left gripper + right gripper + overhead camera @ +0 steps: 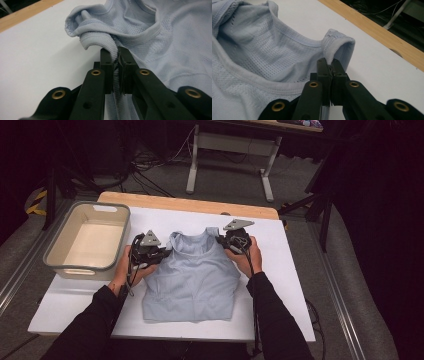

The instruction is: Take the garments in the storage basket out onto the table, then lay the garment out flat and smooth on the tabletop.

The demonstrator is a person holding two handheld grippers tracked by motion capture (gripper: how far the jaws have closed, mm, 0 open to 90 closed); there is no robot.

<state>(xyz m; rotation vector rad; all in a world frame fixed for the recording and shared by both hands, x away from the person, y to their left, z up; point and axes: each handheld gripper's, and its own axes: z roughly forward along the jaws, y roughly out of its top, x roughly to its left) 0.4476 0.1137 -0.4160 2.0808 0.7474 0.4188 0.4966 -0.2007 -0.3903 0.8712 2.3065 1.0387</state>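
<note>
Pale blue tank top (pixel 192 275) flat at mid-tabletop, hem toward the near edge, straps toward the far edge. Left gripper (pixel 115 58) clamped on the ribbed left strap (pixel 100 41); right gripper (pixel 330 65) pinched tight on the right strap (pixel 334 45), apparently lifted slightly. Grey bin (pixel 60 255) at the left edge.

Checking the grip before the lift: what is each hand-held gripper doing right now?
Left hand-held gripper: closed on the top's left strap.
Right hand-held gripper: closed on the right strap.
</note>
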